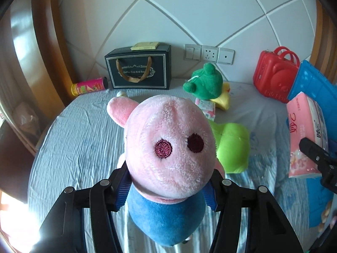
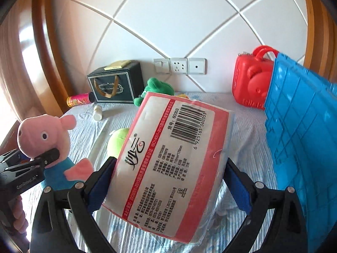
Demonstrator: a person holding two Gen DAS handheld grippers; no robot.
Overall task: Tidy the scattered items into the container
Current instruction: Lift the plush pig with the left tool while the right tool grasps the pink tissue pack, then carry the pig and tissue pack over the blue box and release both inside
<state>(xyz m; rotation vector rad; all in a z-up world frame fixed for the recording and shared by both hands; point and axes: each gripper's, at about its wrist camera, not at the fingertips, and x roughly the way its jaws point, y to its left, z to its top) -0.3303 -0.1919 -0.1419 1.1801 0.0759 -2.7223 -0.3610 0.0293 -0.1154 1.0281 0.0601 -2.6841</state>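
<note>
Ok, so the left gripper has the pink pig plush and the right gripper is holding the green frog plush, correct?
Not quite. The left gripper does hold the pink pig plush, but the right gripper is shut on the pink tissue pack, not the frog. The right wrist view shows this; the green frog plush lies on the bed near the wall.

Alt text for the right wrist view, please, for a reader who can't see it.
The right gripper clamps a pink tissue pack, barcode label facing the camera, above a bed, beside a blue container. At left, the left gripper holds a pink pig plush.
</note>
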